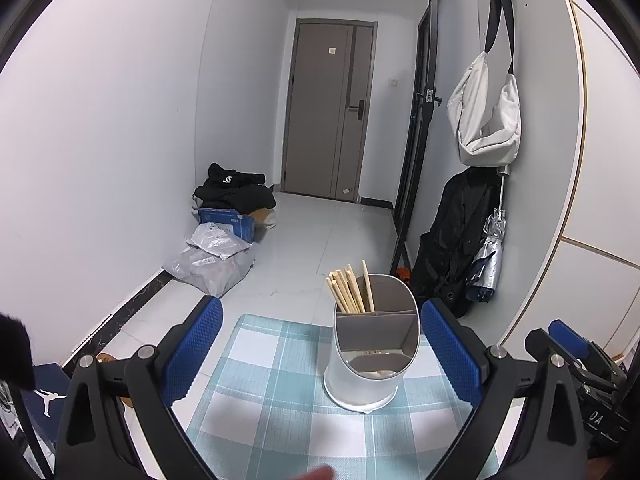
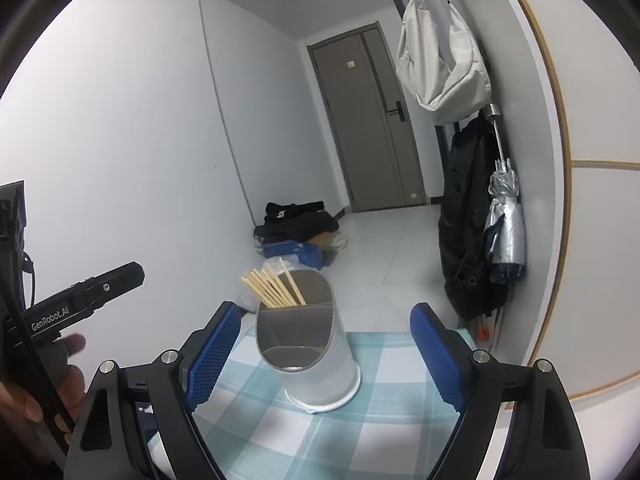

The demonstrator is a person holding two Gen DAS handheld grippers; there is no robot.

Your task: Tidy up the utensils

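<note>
- The left gripper (image 1: 320,352) has its jaws wide apart with nothing between the pads; the utensil holder (image 1: 370,352) stands ahead of it, toward its right finger.
- The right gripper (image 2: 324,356) is likewise spread and empty, and the utensil holder (image 2: 308,344) stands just beyond its left finger.
- The holder sits upright on the checked surface (image 1: 256,368), a pale, thin-walled tub with dividers; it looks light and easy to tip, so a hold low on its wall would be steadier than at the rim.
- The chopsticks (image 1: 350,290) lean together in the holder's rear compartment: stiff, thin, smooth wood, likely to slip or fan out, best pinched across the bundle near the upper ends.
- Something pale lies at the bottom of the holder's front compartment; possibly more utensils or only a reflection, I cannot tell.
- Beyond the holder, no loose utensils show; the surface's near edge is cut off by both grippers.
</note>
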